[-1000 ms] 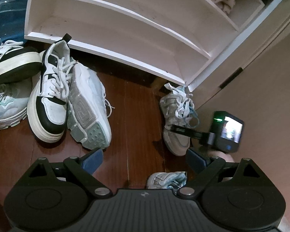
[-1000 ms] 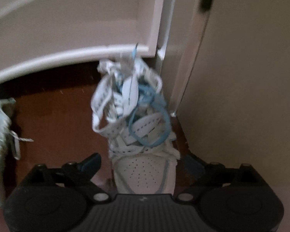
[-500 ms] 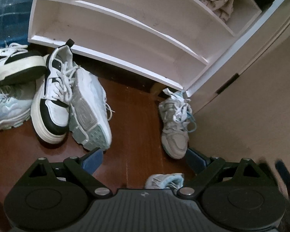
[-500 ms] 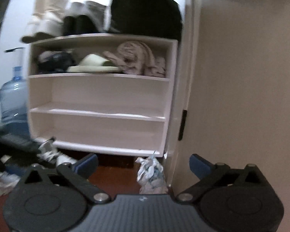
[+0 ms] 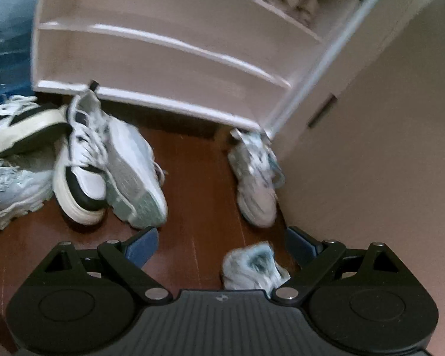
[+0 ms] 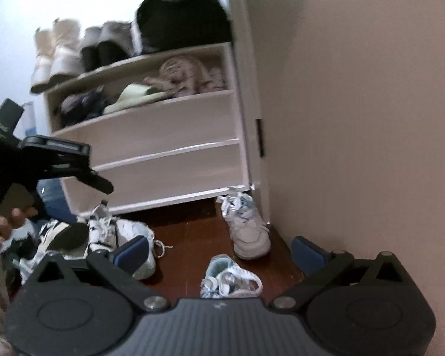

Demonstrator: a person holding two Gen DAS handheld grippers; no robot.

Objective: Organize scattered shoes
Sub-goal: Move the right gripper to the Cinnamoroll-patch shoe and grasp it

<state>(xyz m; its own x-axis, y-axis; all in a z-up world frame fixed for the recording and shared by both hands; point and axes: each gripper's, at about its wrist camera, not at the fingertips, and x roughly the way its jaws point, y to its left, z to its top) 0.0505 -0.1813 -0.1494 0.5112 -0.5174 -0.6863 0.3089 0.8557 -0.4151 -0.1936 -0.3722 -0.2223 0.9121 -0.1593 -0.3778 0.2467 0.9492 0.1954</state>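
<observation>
Dark red-brown wood flooring [image 5: 192, 195] carries the scattered shoes in front of a white shelf unit [image 6: 169, 124]. Left gripper [image 5: 222, 241]: jaws spread wide, nothing between the blue pads. Right gripper [image 6: 219, 249]: jaws likewise released, holding nothing, raised well above the floor.

From the right wrist view, a grey-and-white sneaker with blue laces [image 6: 247, 225] stands upright at 12 o'clock, its heel at the shelf unit's lower right corner, just beside the beige wall [image 6: 356, 118]. A small white-and-teal shoe [image 6: 230, 279] lies near it, closer to the gripper. At 10 o'clock sits a pile: a black-and-white sneaker [image 5: 80, 160] leaning against a pale sneaker turned on its side [image 5: 133, 184], sole showing. The left gripper's handle, in a hand [image 6: 3, 219], shows at 9 o'clock.
</observation>
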